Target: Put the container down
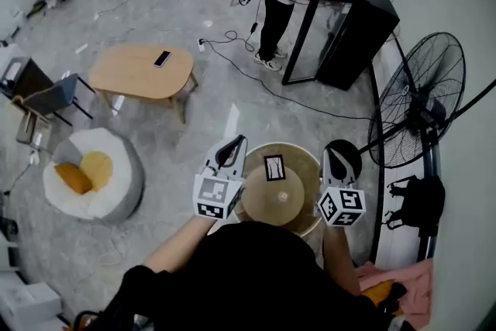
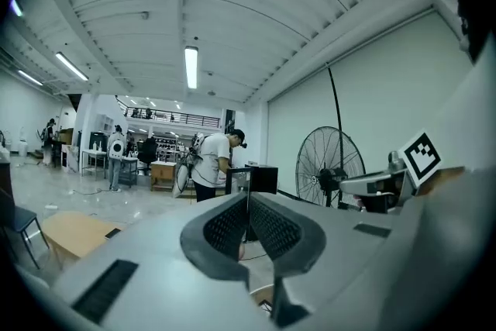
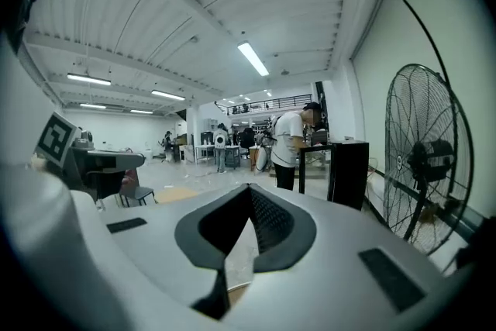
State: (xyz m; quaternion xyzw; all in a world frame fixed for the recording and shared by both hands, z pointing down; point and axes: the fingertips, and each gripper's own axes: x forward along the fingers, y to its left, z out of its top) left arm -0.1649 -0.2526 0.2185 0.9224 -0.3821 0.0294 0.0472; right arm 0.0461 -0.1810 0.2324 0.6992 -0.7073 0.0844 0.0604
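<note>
Both grippers closed and empty, container low between them
My left gripper [image 2: 248, 196] has its jaws pressed together on nothing; the right gripper [image 3: 249, 190] meets at the tips, also empty. The round tan container [image 1: 275, 194] sits just ahead of me, below and between both. A standing fan [image 1: 418, 101] crowds the right edge; bare floor [image 1: 170, 143] opens leftward to the beanbag [image 1: 93, 174]

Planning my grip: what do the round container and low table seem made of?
The container: even tan, matte lid and wall, likely wood or bamboo; plastic can't be excluded. The low table: pale wood-toned top and legs, smooth, probably wood or veneer.
</note>
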